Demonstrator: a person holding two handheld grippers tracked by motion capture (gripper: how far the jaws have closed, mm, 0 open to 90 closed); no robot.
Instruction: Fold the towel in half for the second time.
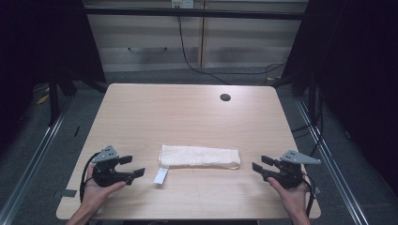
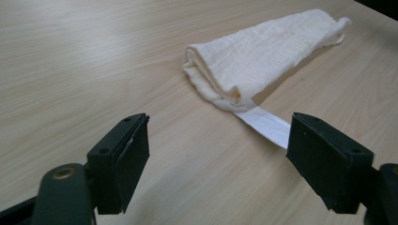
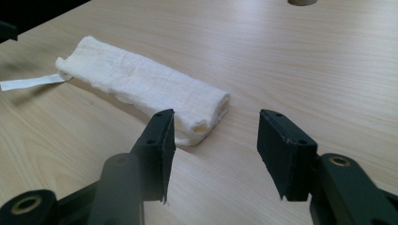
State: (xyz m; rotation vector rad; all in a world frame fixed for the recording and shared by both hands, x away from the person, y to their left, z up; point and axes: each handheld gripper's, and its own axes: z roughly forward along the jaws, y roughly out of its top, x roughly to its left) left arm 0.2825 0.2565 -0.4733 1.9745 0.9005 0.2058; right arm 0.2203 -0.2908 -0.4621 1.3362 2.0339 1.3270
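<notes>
Both tools stand spread with nothing between their pads: the left gripper [image 1: 133,166] and the right gripper [image 1: 259,163] each point inward across the table [image 1: 187,112] toward the folded white towel [image 1: 199,156]. The towel lies flat between the 2, its long axis running left to right, so each tool faces 1 short end. Its loose label [image 1: 161,176] trails off the left end, toward the person. By my reading the left gripper sits slightly nearer its end, with the label just ahead of it, while the right gripper stands a little farther from the towel's right end; neither touches the cloth.
</notes>
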